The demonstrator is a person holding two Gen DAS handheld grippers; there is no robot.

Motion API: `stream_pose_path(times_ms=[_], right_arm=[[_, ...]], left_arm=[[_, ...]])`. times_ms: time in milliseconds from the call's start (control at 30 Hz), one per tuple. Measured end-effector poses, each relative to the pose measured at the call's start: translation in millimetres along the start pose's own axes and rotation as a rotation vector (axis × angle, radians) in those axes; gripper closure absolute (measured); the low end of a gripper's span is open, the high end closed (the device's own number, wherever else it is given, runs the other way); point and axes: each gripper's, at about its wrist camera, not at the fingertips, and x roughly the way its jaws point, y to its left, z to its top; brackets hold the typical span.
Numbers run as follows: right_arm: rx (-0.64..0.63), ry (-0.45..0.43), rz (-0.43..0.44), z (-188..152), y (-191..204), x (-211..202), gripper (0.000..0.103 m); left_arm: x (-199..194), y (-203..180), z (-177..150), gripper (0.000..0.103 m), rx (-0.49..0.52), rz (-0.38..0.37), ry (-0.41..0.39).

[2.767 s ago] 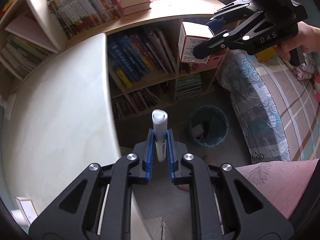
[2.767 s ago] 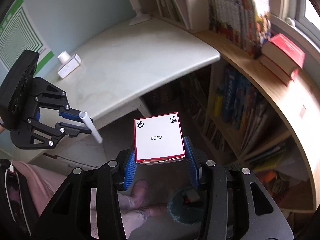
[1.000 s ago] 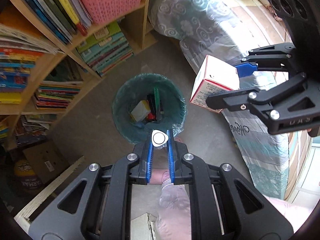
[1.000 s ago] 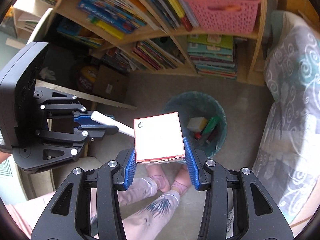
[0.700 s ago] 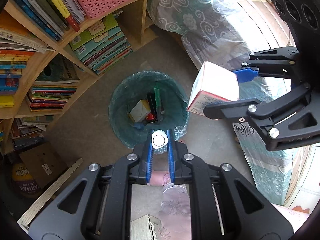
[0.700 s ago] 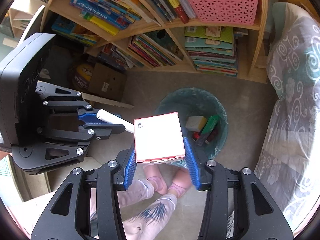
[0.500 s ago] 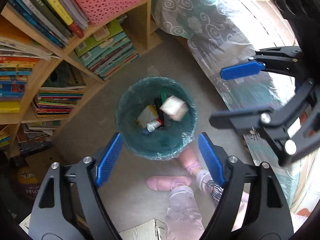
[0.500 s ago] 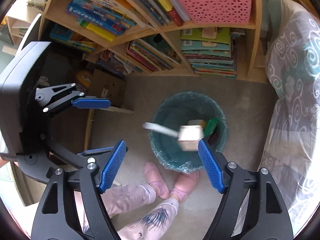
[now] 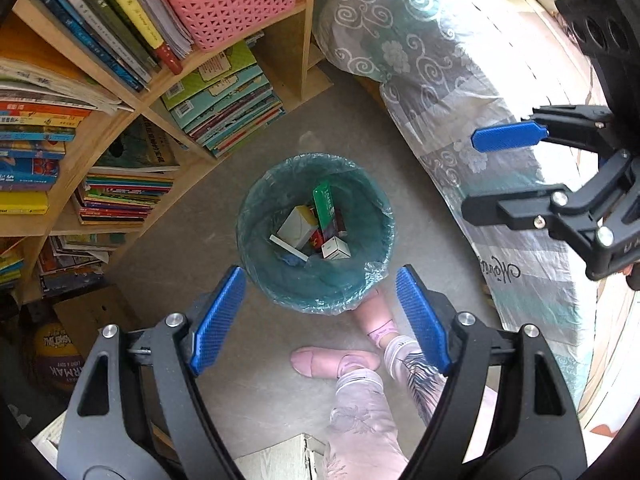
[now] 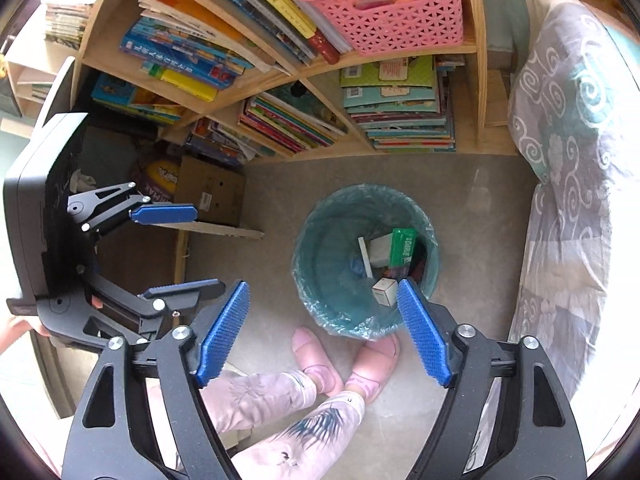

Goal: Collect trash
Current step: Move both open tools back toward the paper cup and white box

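Observation:
A round bin with a teal liner (image 9: 256, 208) stands on the grey floor; it also shows in the right wrist view (image 10: 316, 240). Inside lie the white tube (image 9: 289, 248), the white and red box (image 9: 336, 249), a green carton (image 9: 323, 204) and other trash. The tube (image 10: 365, 257) and box (image 10: 384, 291) also show in the right wrist view. My left gripper (image 9: 320, 316) is open and empty above the bin. My right gripper (image 10: 322, 332) is open and empty above the bin too. Each gripper shows in the other's view, left (image 10: 172, 248) and right (image 9: 504, 174).
A wooden bookshelf (image 9: 120, 120) full of books with a pink basket (image 9: 228, 4) stands behind the bin. A bed with a patterned cover (image 9: 460, 92) lies to the right. The person's slippered feet (image 10: 348, 360) stand beside the bin. A cardboard box (image 10: 212, 192) sits left.
Both grippers came down from the desk to above the bin, then opened. The white tube and the white and red box fell into the bin and now lie among the trash.

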Motion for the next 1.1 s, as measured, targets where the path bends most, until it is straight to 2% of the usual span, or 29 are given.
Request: stream_pose_path(times_ms=[167,233,267,500,667,767,900,1000,1100], right_arm=[[-0.019,-0.019,0.013,-2.6,14.2,-17.1,0.018],[-0.026,-0.021,0.006,-2.4,21.6,-26.0,0.015],[-0.033,-0.016,0.001,-1.8,27.2,-31.6,0.015],[-0.154,-0.055,0.041,7.1,82.9,-84.3,0.013],[-0.319,-0.049,0.093,31.1,145.5,-110.9,0.013],[-0.446,-0.046,0.126,49.7,190.8,-118.7,0.013],[-0.611,-0.043,0.174,73.7,264.0,-121.4,0.013],[-0.724,-0.058,0.21,82.2,317.1,-122.0,0.012],[-0.807,-0.065,0.253,80.5,372.2,-116.3,0.012]], left_arm=[[-18.0,1.6,-8.0,0.026,-0.033,0.029,-0.008],[-31.4,4.5,-13.7,0.015,-0.065,0.043,-0.023],[-38.5,5.5,-16.8,0.014,-0.075,0.047,-0.033],[-118.7,17.1,-48.6,0.012,-0.157,0.1,-0.128],[-186.2,32.1,-82.1,0.007,-0.251,0.183,-0.224],[-222.6,48.7,-109.7,0.007,-0.348,0.247,-0.284],[-261.5,78.1,-148.3,0.007,-0.483,0.293,-0.307],[-305.3,101.4,-192.9,0.007,-0.577,0.35,-0.373],[-336.0,123.2,-239.7,0.007,-0.645,0.404,-0.402]])
